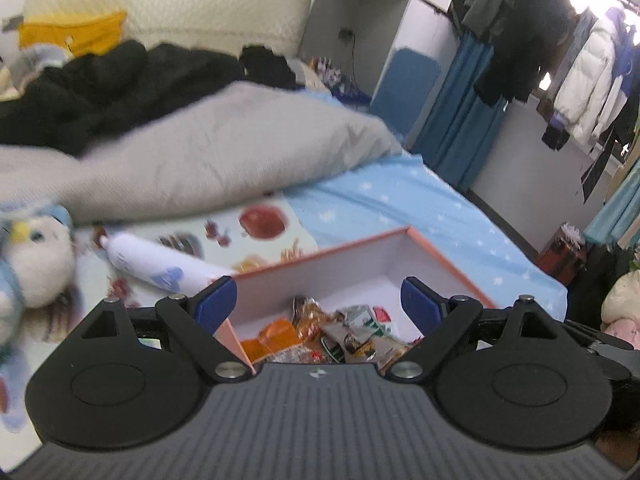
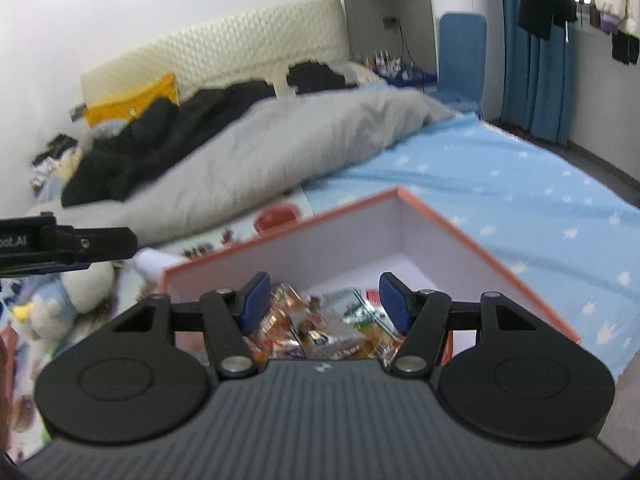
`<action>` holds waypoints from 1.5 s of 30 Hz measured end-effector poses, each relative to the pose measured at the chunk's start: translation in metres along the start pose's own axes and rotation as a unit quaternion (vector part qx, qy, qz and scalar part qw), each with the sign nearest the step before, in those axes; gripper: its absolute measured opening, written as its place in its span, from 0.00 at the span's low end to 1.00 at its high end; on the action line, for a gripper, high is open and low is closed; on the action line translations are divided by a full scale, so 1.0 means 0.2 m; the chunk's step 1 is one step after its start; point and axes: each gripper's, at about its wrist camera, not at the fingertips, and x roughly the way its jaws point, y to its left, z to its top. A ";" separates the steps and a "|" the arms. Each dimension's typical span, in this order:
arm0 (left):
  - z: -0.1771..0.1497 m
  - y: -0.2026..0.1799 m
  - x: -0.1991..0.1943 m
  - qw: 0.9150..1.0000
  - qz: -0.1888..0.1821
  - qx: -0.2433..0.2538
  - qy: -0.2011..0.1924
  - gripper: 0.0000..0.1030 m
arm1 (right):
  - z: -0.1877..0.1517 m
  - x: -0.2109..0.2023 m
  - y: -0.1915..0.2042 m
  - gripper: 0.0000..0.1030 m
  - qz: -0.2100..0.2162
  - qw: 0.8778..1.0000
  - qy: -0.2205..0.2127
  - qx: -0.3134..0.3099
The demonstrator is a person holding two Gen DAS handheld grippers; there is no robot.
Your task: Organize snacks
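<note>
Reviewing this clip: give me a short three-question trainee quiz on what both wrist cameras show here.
1. True or false: the left gripper is shut on a snack.
2. Where do the snacks lie? A) on the grey blanket B) in the box C) on the floor
3. Fill in: the white tube lies on the bed between the box and the plush ____.

Key: 1 false, its jaws stand wide apart and empty, as do those of the right gripper; 2 B; 3 toy.

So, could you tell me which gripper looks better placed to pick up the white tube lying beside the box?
Probably the left gripper: the white tube lies just left of it, outside the box, and it is open and empty.
</note>
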 end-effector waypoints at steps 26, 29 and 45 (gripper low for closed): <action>-0.19 -0.20 -1.16 0.994 0.039 0.062 -0.081 0.91 | -0.03 -0.82 0.20 0.61 0.037 0.998 -0.052 -0.026; -0.27 -0.18 -1.22 0.994 0.053 0.058 -0.079 0.94 | -0.08 -0.84 0.21 0.61 0.041 0.998 -0.047 -0.022; -0.67 -0.15 -1.22 0.996 0.066 0.046 -0.030 0.99 | -0.41 -0.90 0.17 0.61 0.006 1.000 -0.018 -0.020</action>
